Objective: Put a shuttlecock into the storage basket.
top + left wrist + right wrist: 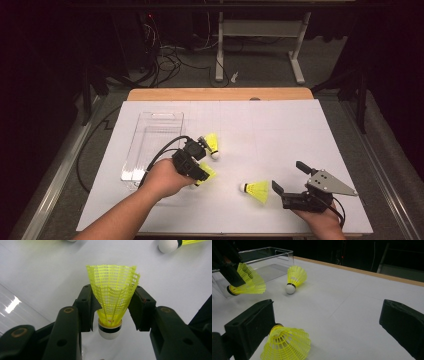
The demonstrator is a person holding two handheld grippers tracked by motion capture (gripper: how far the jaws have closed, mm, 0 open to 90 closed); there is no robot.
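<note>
With my left gripper (113,306) pinching one yellow shuttlecock (112,292) by its skirt just beside the clear bin (150,145), I judge the next move is carrying it over the rim, while my right gripper (290,182) waits spread near another shuttlecock (256,190).

Three yellow shuttlecocks – first (206,173), second (212,144), third (256,190) – one clear plastic bin (152,142), two tongs, left (196,162) and right (290,179), one worktop (280,130).
</note>
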